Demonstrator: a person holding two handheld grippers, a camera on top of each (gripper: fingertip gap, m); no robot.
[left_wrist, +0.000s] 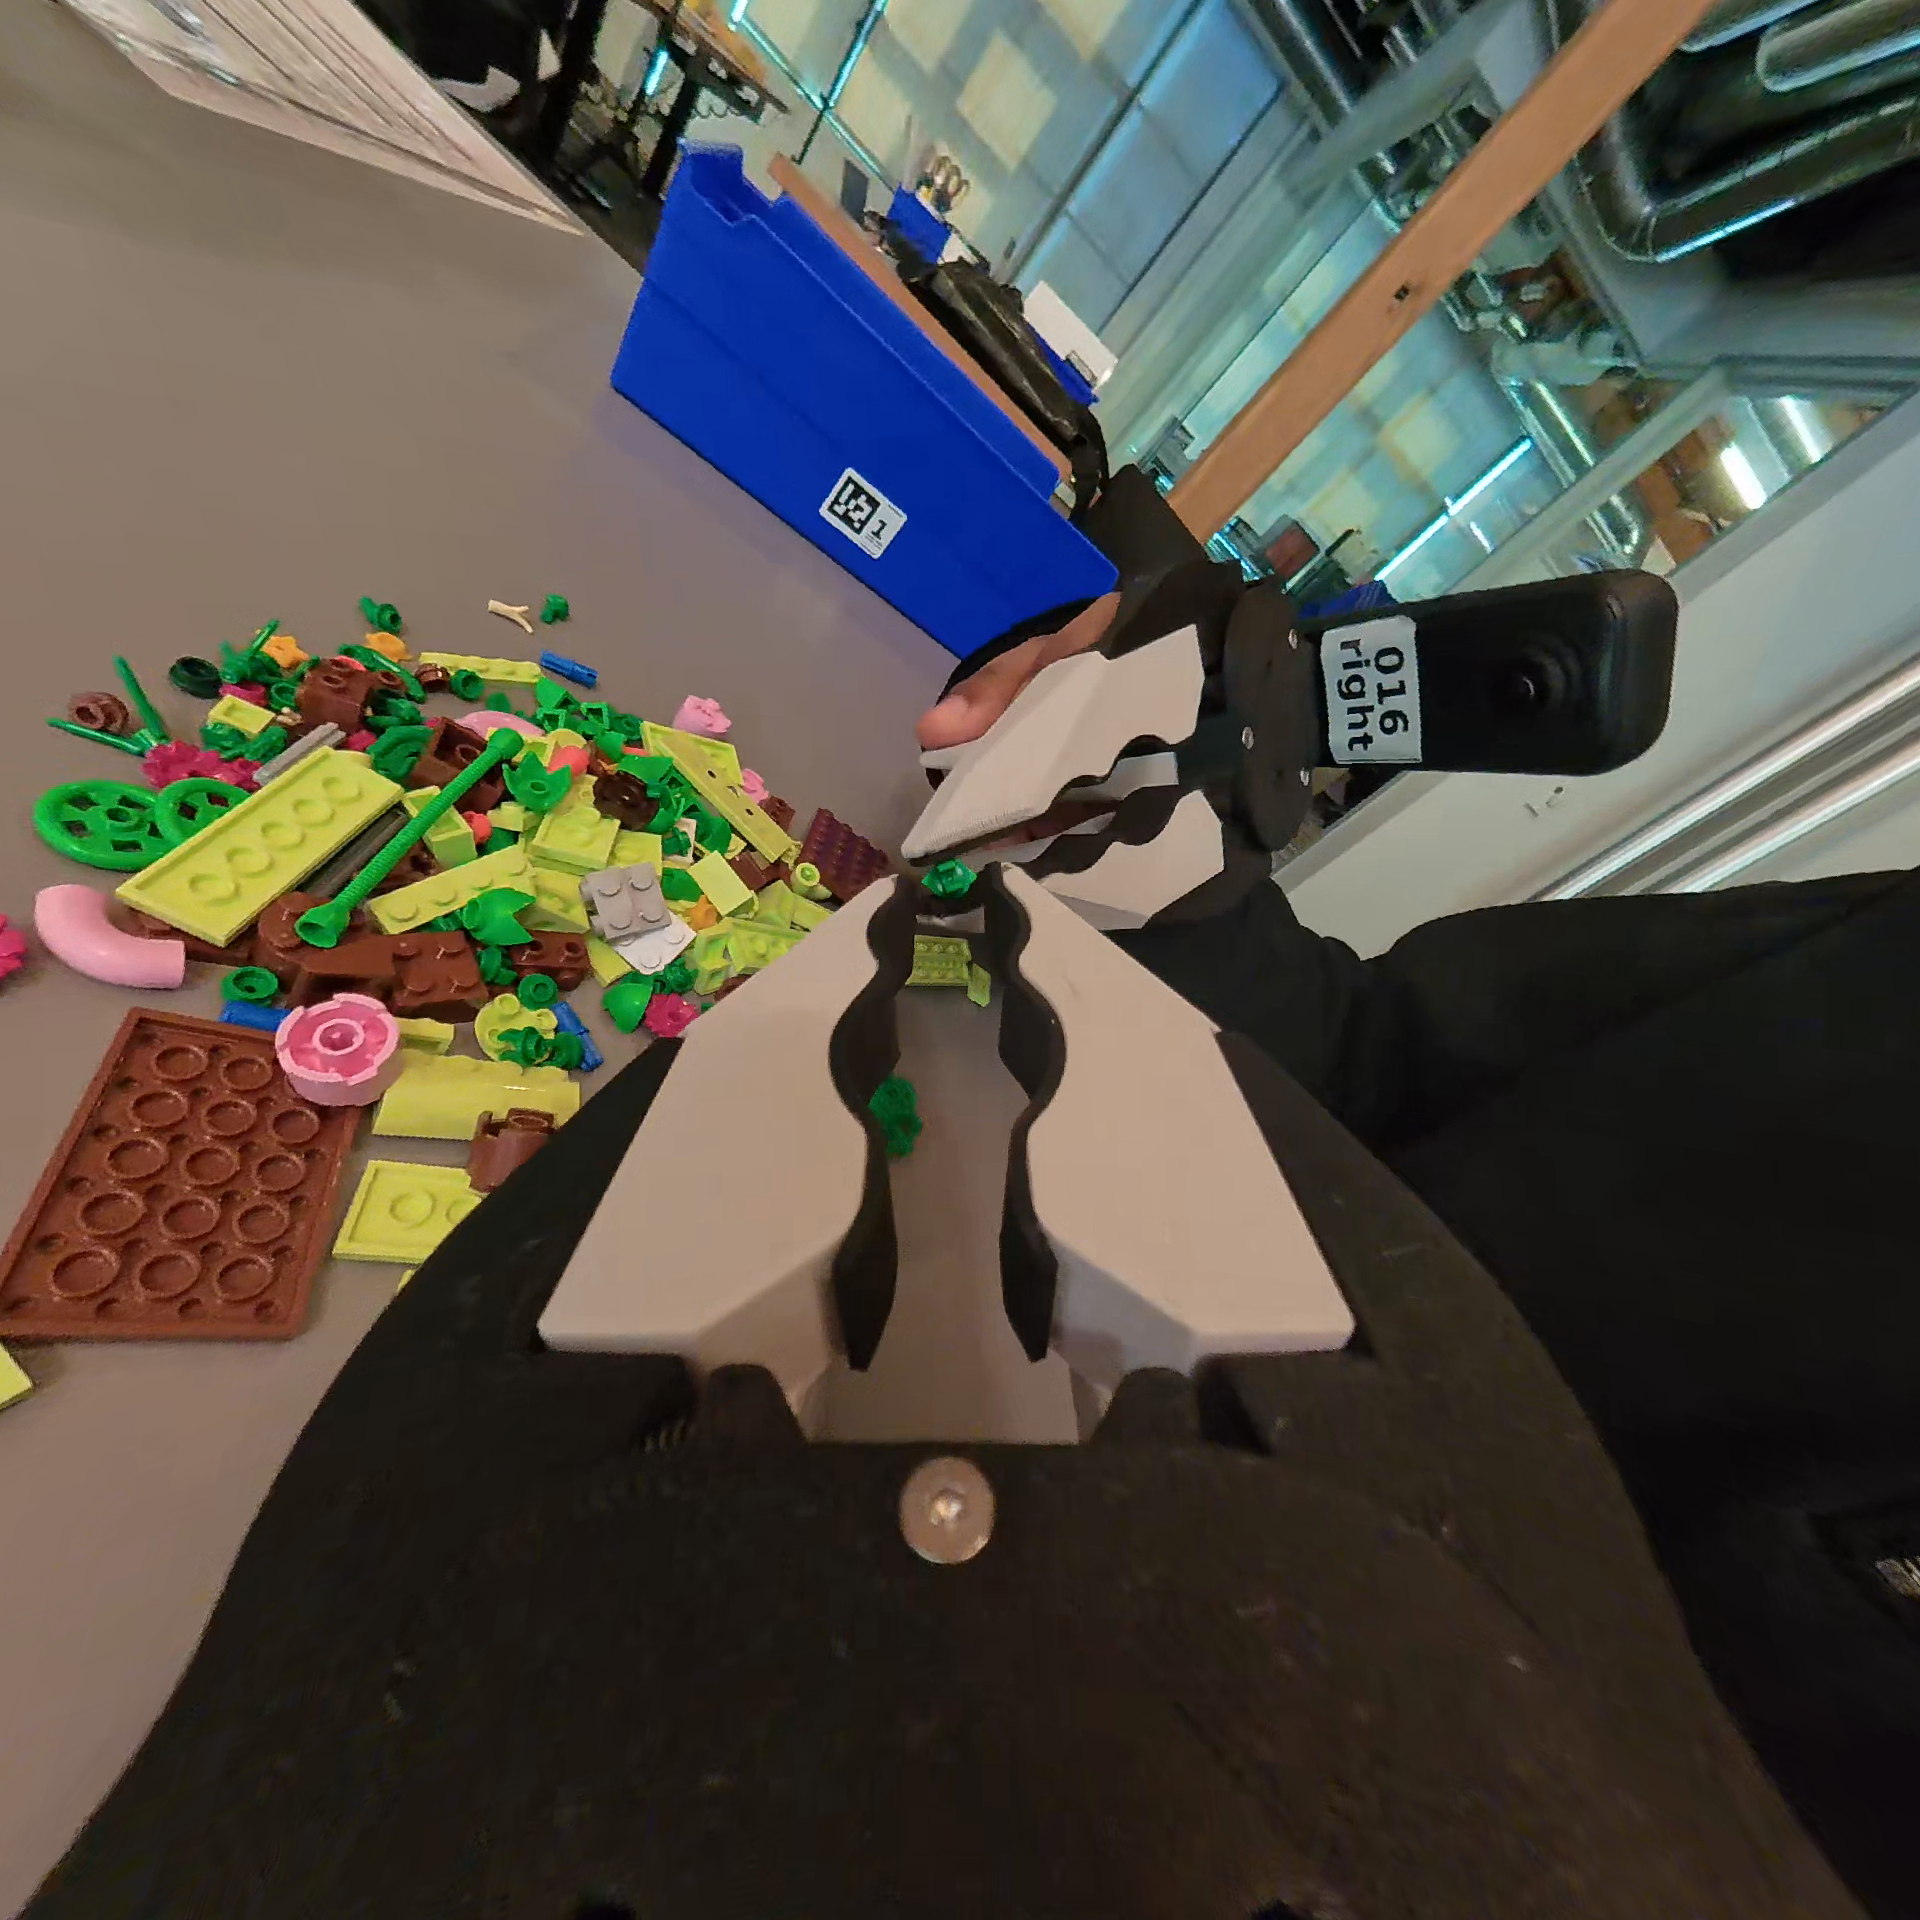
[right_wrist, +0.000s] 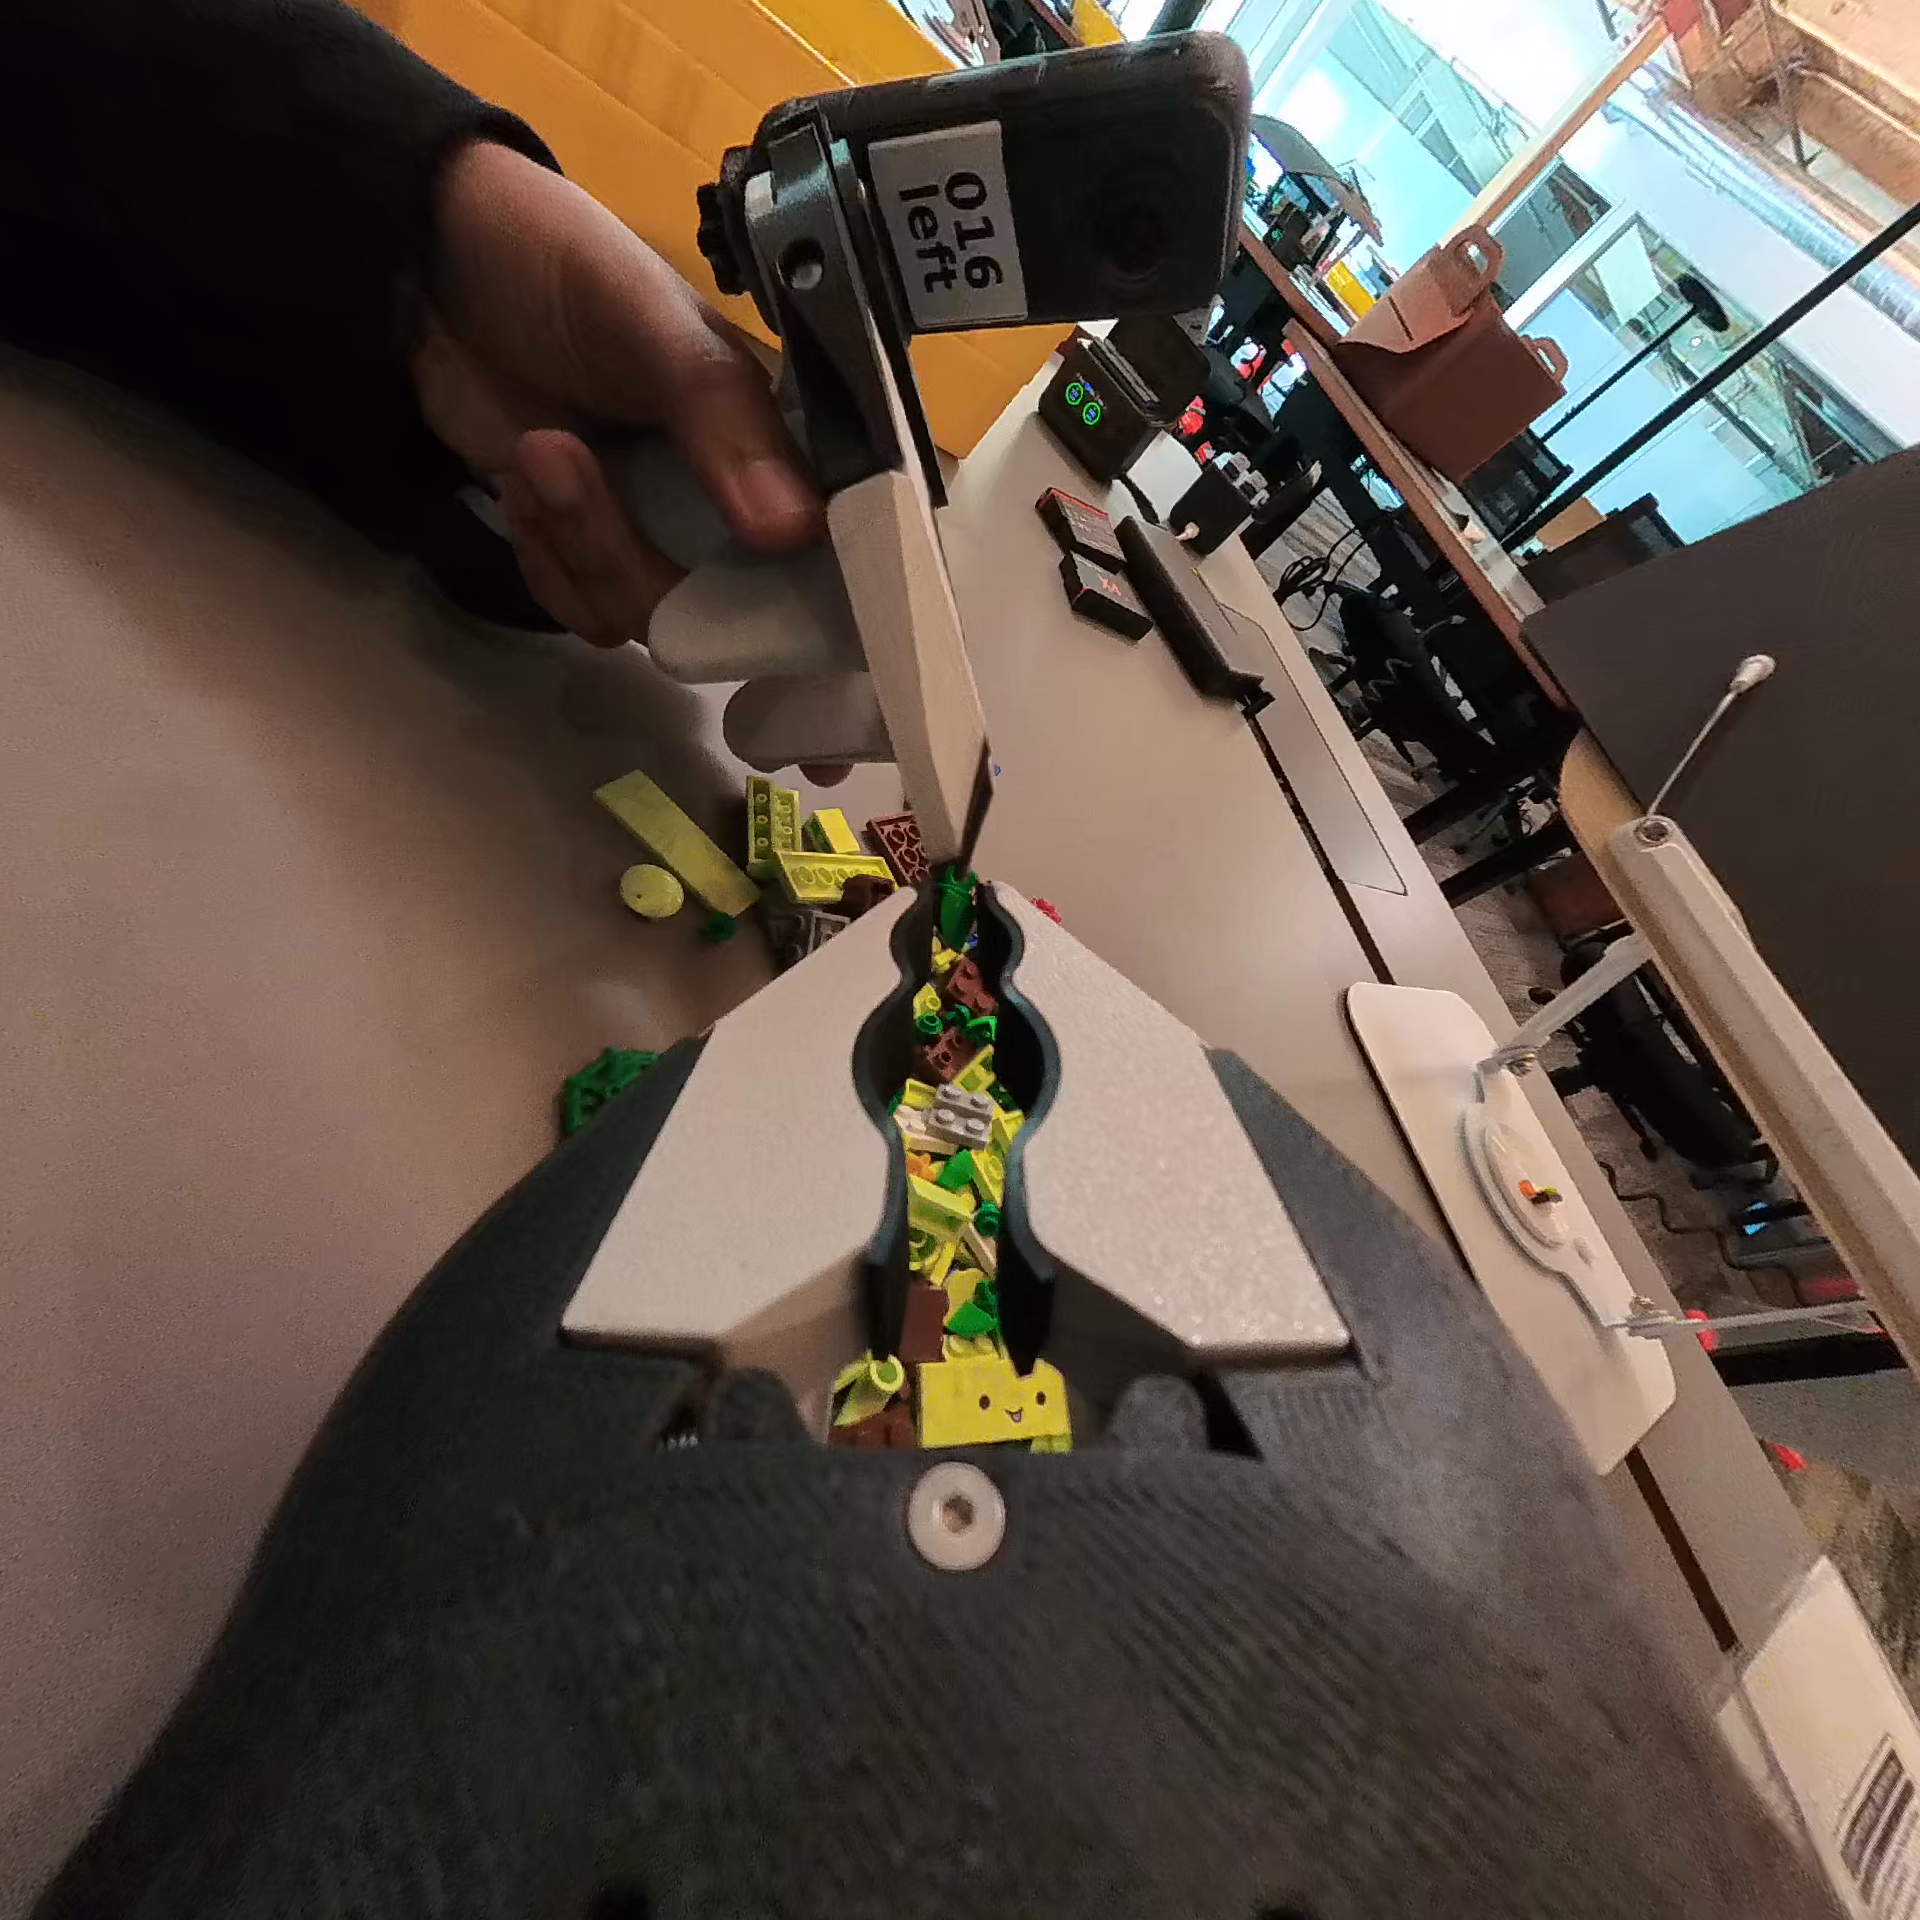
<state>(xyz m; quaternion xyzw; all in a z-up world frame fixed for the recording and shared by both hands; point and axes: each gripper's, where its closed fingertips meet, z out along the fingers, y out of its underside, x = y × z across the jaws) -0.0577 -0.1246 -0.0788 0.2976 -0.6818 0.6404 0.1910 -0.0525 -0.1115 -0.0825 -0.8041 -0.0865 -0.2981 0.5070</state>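
My left gripper (left_wrist: 945, 883) is shut, its tips pinching a small green plant-like piece (left_wrist: 948, 878) held above the grey table (left_wrist: 312, 436). My right gripper (left_wrist: 932, 847) comes in from the right, and its shut tips meet the same green piece. In the right wrist view my right gripper (right_wrist: 951, 896) pinches the green piece (right_wrist: 954, 896), and the left gripper (right_wrist: 962, 854) comes down onto it from above, seen edge-on. I cannot tell whether it is one piece or two joined. A pile of toy bricks (left_wrist: 468, 862) lies on the table below and to the left.
A brown studded plate (left_wrist: 177, 1174), a pink round piece (left_wrist: 338, 1044) and green wheels (left_wrist: 104, 821) lie by the pile. A blue bin (left_wrist: 831, 416) stands behind it. In the right wrist view, black devices (right_wrist: 1101, 405) and a white stand base (right_wrist: 1496, 1195) are on the right. Both grippers' tips are close together, under 4 cm apart. Both grippers' tips are roughly 12 cm from the brown studded plate (left_wrist: 177, 1174).
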